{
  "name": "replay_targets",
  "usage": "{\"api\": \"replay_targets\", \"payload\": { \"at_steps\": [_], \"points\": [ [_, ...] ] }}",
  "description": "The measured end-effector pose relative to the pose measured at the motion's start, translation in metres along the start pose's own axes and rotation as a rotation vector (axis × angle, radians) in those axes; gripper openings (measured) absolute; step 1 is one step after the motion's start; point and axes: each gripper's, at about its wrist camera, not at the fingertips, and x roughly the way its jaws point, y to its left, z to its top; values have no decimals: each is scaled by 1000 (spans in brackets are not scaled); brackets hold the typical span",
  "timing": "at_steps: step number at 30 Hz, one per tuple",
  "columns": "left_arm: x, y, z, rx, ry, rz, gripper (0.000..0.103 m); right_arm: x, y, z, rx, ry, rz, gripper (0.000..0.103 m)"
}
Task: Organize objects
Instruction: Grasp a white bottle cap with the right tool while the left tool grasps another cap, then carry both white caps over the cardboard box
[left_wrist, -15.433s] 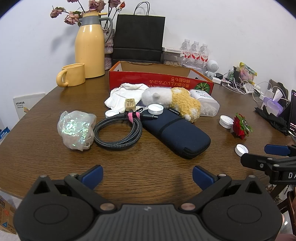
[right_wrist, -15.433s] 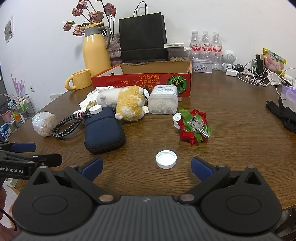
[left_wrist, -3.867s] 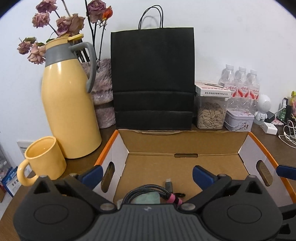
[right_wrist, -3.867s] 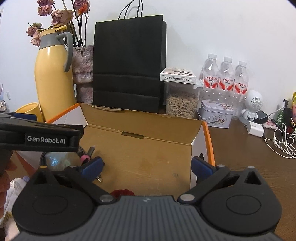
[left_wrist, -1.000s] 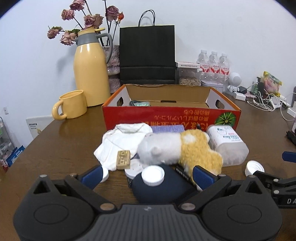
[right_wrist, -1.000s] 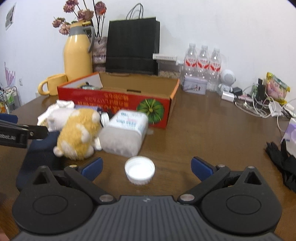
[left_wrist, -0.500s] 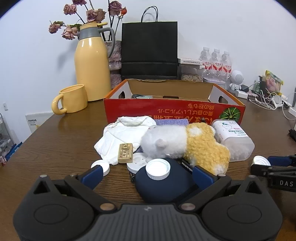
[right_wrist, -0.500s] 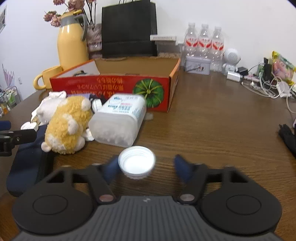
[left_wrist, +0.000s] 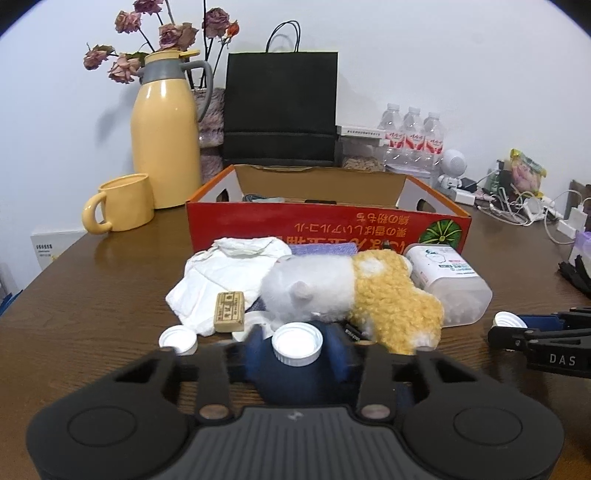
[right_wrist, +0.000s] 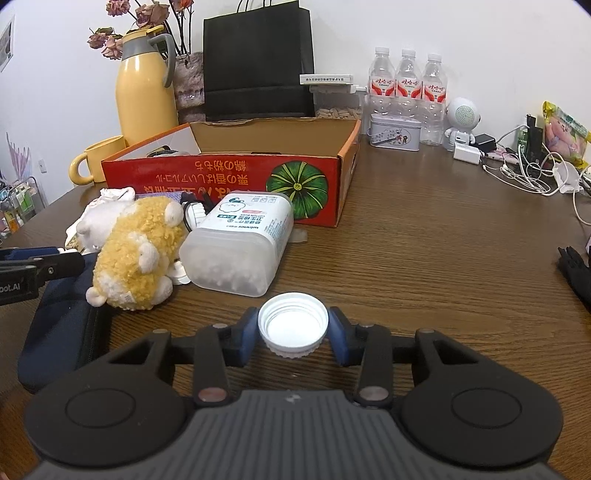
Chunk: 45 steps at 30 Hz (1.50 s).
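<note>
On the left side of the wooden table (left_wrist: 92, 295) stands a yellow mug (left_wrist: 122, 203), and behind it a tall yellow thermos jug (left_wrist: 166, 133) with dried roses (left_wrist: 162, 33). Next to it a black paper bag (left_wrist: 280, 107) leans at the wall.

In front of the bag is the open red cardboard box (left_wrist: 325, 229). Before the box lies a heap: a white cloth (left_wrist: 229, 273), a small wooden block (left_wrist: 229, 311) on its near edge, a loose white cap (left_wrist: 178, 339) on the table, then a white and yellow plush toy (left_wrist: 354, 291), and beside it a cotton swab container (left_wrist: 448, 284) on its side.

The left gripper (left_wrist: 295, 360) has just been closing its jaws on the end of the dark blue pouch (left_wrist: 295, 373). The pouch fills the gap between the fingers and they seem to press it. A white bottle cap (left_wrist: 296, 342) rests on top of the pouch.

More to the right, the right gripper (right_wrist: 293, 334) has also just been closing, and its blue pads (right_wrist: 248, 334) now hold a white bottle lid (right_wrist: 293, 326) from both sides. The lid is open side up, low over the table or on it, just in front of the swab container (right_wrist: 243, 243). In the right wrist view the plush toy (right_wrist: 138, 251) touches the left side of this container.

At the far right are three water bottles (right_wrist: 408, 81), a small tin (right_wrist: 395, 131) and a tangle of cables (right_wrist: 528, 173)
</note>
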Motion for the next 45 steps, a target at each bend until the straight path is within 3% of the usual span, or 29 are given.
{"api": "replay_targets", "payload": {
  "at_steps": [12,23,45],
  "points": [
    [-5,4,0,0,-21,-17,27,-1,-5,0,31,-10,11,41],
    [-10,9,8,-10,-50,-19,27,-13,2,6,2,-78,7,41],
    [0,6,59,-19,-137,-78,27,-17,23,64,-19,-208,19,41]
  ]
}}
